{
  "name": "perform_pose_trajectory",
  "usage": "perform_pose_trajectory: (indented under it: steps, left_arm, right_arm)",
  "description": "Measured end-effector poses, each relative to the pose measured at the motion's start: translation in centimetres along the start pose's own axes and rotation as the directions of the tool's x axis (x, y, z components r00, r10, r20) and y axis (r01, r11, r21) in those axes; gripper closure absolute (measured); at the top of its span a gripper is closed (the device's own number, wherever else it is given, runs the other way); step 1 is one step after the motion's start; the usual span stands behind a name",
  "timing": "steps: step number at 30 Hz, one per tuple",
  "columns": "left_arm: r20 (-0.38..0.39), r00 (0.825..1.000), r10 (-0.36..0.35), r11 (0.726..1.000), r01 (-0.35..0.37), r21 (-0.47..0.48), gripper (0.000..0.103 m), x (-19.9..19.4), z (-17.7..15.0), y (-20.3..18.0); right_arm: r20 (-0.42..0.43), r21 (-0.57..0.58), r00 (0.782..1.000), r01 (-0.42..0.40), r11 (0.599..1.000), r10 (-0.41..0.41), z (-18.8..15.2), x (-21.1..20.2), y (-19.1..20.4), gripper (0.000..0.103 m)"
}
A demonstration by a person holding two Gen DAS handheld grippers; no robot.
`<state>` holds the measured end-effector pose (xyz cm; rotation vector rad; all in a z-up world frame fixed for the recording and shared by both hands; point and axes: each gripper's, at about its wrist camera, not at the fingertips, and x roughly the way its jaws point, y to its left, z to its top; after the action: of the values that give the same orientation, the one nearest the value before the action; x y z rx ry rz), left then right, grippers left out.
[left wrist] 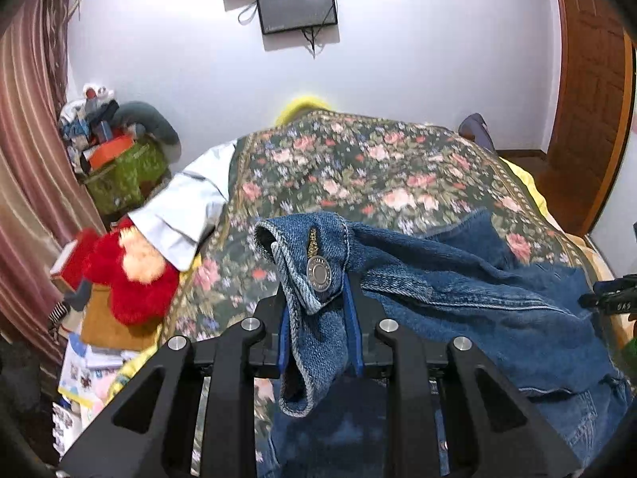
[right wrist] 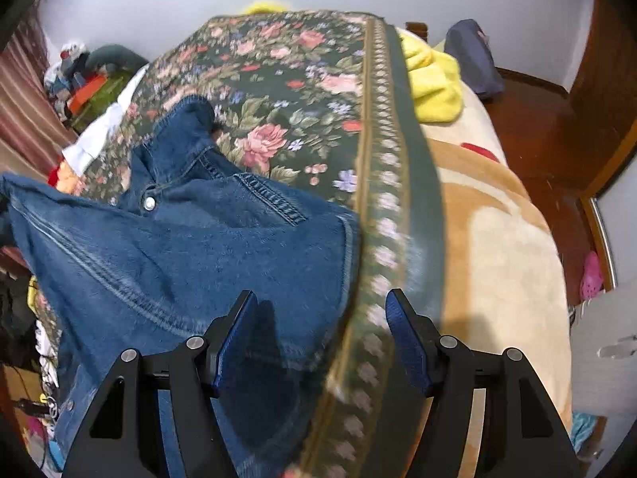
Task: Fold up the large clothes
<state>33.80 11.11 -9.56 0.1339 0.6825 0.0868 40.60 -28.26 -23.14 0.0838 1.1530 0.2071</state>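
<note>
A blue denim jacket (left wrist: 477,298) lies spread on the floral bedspread (left wrist: 358,171) of a bed. My left gripper (left wrist: 316,298) is shut on the jacket's cuff (left wrist: 314,247), which is lifted above the bed. A metal button (left wrist: 317,273) shows just above the blue pads, and the sleeve trails off to the right. In the right wrist view the jacket (right wrist: 179,247) covers the left half of the bedspread (right wrist: 278,79). My right gripper (right wrist: 320,298) is open over the jacket's right hem and the bedspread's border, with nothing pinched between its fingers.
A white garment (left wrist: 187,215) and a red plush toy (left wrist: 131,275) lie at the bed's left edge, beside a green bag (left wrist: 123,179) heaped with things. A yellow blanket (right wrist: 434,79) and a beige blanket (right wrist: 497,239) lie to the right. A wooden door (left wrist: 589,119) and pink shoes (right wrist: 591,275) are further right.
</note>
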Motion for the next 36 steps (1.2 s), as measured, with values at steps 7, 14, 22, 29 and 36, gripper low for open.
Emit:
perform_pose_trajectory:
  steps: [7,14,22,29,36]
  left_arm:
    - [-0.122,0.992,0.025,0.998,-0.031,-0.048,0.079,4.4,-2.5,2.4]
    - [-0.367,0.926,-0.084,0.981,0.011,-0.195,0.078,12.0,-9.8,5.5]
    - [-0.414,0.908,-0.059,0.983,-0.02,-0.184,0.033,13.3,-12.1,6.2]
    - [-0.414,0.901,-0.127,0.976,0.04,-0.213,0.028,13.4,-10.3,8.3]
    - [-0.465,0.864,-0.195,0.967,0.091,-0.238,0.023,18.8,-9.1,7.9]
  right_arm:
    - [-0.005,-0.01,1.0,-0.022,1.0,0.022,1.2,1.6,1.3,0.039]
    - [-0.023,-0.018,0.998,-0.054,0.998,0.054,1.0,1.9,2.0,0.039]
    - [-0.028,-0.015,0.998,-0.058,0.998,0.058,0.7,1.6,2.1,0.039]
    - [-0.041,0.083,0.992,-0.119,0.989,0.123,1.5,3.0,0.8,0.039]
    - [-0.047,0.107,0.984,-0.164,0.981,0.169,2.5,4.5,1.6,0.048]
